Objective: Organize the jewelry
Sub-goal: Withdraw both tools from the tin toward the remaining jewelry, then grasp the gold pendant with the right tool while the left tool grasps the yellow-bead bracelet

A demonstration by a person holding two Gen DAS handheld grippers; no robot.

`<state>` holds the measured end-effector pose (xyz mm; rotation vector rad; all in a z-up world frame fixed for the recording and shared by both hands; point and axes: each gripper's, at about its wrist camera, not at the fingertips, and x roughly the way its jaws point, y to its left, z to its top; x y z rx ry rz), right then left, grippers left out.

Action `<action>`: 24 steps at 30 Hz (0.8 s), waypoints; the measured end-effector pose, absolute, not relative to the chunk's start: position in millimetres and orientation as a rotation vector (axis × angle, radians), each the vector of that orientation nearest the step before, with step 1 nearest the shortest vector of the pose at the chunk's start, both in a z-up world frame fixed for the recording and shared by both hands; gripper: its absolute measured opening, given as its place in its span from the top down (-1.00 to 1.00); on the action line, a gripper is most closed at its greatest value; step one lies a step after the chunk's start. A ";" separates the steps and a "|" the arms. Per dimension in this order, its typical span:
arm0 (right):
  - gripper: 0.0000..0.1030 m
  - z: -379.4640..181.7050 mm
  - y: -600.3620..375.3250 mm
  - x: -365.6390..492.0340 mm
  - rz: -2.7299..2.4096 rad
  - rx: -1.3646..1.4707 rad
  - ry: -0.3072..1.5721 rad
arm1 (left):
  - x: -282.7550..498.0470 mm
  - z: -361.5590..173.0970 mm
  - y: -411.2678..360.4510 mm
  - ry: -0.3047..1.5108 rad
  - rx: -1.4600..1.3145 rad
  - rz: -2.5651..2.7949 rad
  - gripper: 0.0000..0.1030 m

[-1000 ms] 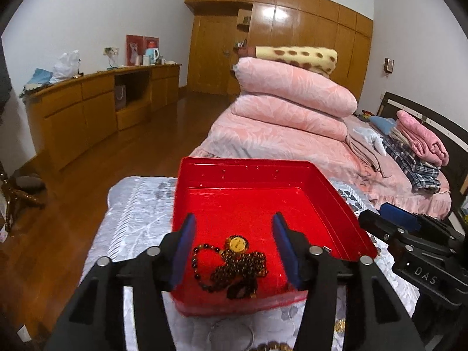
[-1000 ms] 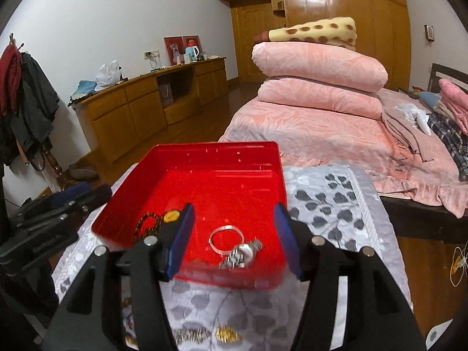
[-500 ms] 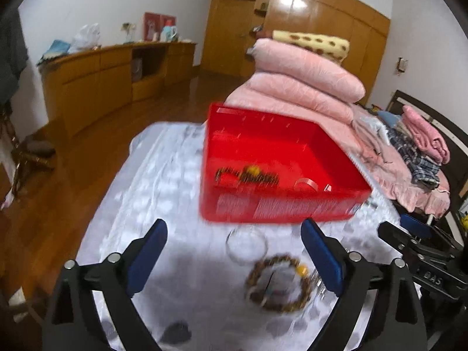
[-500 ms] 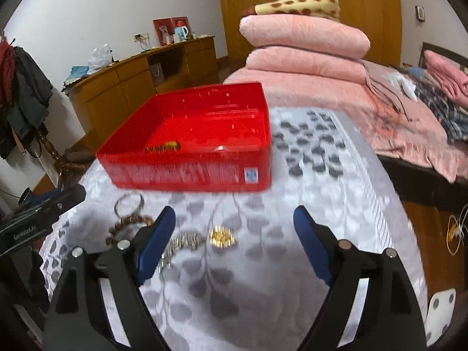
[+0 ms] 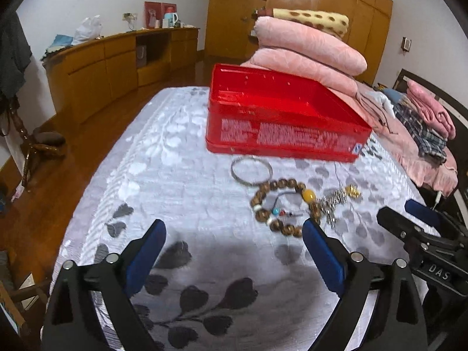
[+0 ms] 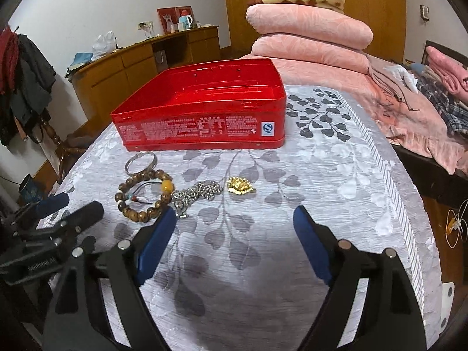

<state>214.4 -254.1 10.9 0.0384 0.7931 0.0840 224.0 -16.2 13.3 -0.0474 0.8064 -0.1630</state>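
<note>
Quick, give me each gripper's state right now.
Left gripper: open, jaws just widened, nothing between them.
Right gripper: open, jaws just widened, holding nothing.

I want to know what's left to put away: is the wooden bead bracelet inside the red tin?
No, the wooden bead bracelet lies on the grey cloth in front of the red tin, beside the silver bangle.

Occlusions and unreadables

We can't see the shallow red metal tin's (image 6: pixel 201 128) floor behind its near wall; its white side print is unreadable. The silver chain's (image 6: pixel 196 193) end tucks behind the right gripper's blue pad.
</note>
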 end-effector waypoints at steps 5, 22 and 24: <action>-0.24 2.2 -261.2 236.3 0.079 0.052 0.841 | 234.7 5.9 -23.0 0.829 -0.012 -0.161 -0.79; 0.32 -16.6 -258.8 270.3 0.098 0.036 0.925 | 266.1 -9.2 -39.3 0.900 -0.042 -0.228 -0.73; 0.45 -16.7 -257.9 269.9 0.094 0.030 0.927 | 267.2 -10.5 -40.9 0.908 -0.043 -0.236 -0.64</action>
